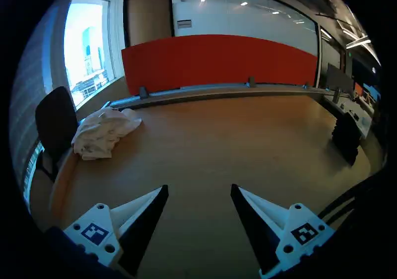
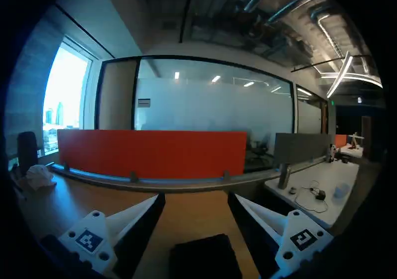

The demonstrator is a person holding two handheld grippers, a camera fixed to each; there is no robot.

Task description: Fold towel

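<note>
A white towel [image 1: 103,131] lies crumpled in a heap at the far left of the wooden table [image 1: 223,140], close to the table's edge. My left gripper [image 1: 199,194] hovers open over the near part of the table, well short of the towel and to its right, with nothing between its fingers. In the right gripper view the same towel [image 2: 38,175] is a small white bundle far off at the left. My right gripper [image 2: 196,202] is open and empty, held higher and pointing level across the table [image 2: 198,219].
A black office chair [image 1: 54,122] stands by the table's left edge next to the towel. A red divider panel [image 1: 218,60] runs along the table's far side. A dark chair back [image 2: 203,256] rises just below my right gripper. A white desk [image 2: 317,184] with cables is at right.
</note>
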